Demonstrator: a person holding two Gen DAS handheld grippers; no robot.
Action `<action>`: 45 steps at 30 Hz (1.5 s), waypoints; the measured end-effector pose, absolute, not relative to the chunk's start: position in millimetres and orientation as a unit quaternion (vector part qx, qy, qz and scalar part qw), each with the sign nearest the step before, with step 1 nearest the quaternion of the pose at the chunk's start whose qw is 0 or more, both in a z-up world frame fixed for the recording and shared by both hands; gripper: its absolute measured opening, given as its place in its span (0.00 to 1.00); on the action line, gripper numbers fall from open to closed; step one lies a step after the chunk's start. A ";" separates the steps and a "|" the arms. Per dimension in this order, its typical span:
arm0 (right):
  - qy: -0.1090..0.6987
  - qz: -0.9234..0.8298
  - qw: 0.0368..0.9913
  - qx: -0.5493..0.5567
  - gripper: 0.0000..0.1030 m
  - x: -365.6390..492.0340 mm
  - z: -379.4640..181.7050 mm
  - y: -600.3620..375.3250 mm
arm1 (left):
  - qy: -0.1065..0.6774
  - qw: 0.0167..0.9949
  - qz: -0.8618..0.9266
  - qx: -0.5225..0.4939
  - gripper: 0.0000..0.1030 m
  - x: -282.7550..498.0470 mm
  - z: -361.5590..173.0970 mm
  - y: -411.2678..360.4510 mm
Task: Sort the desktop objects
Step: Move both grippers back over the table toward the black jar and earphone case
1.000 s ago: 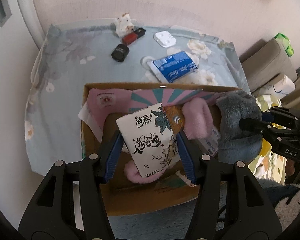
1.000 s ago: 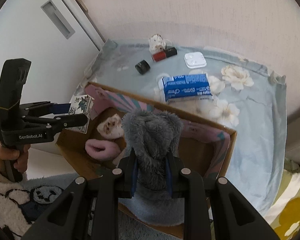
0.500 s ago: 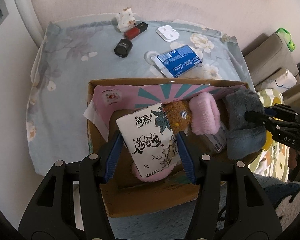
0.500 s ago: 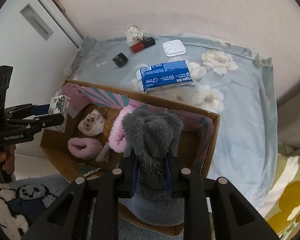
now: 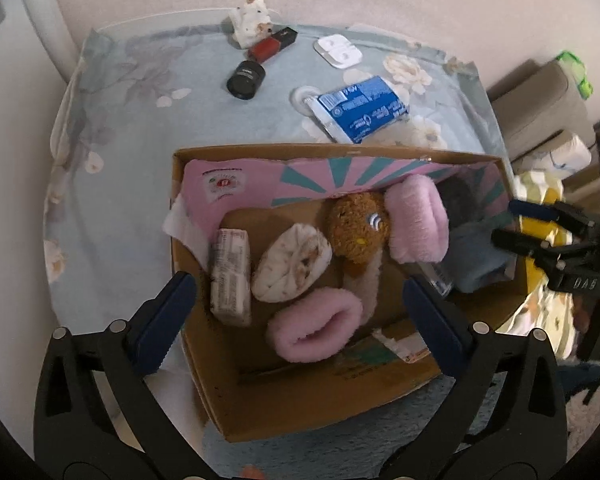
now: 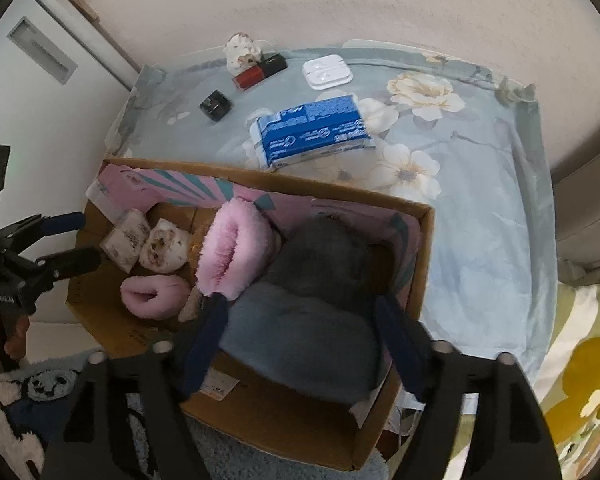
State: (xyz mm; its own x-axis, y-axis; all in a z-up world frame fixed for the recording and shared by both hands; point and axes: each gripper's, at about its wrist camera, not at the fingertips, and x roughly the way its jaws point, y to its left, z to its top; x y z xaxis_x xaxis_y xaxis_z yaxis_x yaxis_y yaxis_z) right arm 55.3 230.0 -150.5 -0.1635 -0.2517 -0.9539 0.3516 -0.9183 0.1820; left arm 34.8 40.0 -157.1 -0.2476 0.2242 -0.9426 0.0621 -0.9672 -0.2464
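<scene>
The right claw [image 6: 300,334] is hanging over the cardboard box [image 6: 426,248], its jaws having just been opening, the grey plush slipper [image 6: 312,320] lying between the blue pads inside the box. A pink slipper [image 6: 234,246] is standing beside it, another [image 6: 154,296] lying lower left near a tissue pack [image 6: 126,240]. The left claw [image 6: 74,240] is gaping at the box's left edge. A blue packet [image 6: 312,132] is resting on the floral worktop [image 6: 480,200].
</scene>
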 end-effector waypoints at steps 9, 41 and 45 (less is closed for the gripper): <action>0.046 -0.782 0.191 0.592 0.71 50.7 -137.0 234.3 | -0.097 0.059 0.797 -0.593 1.00 29.9 -143.4 38.3; 0.114 -0.836 0.206 0.495 0.71 -17.4 -78.6 196.1 | -0.078 0.106 0.837 -0.531 1.00 -44.8 -103.4 -2.3; 0.136 -0.830 0.223 0.494 0.93 -48.3 -85.0 178.1 | -0.081 0.130 0.835 -0.529 1.00 -71.4 -103.8 -10.2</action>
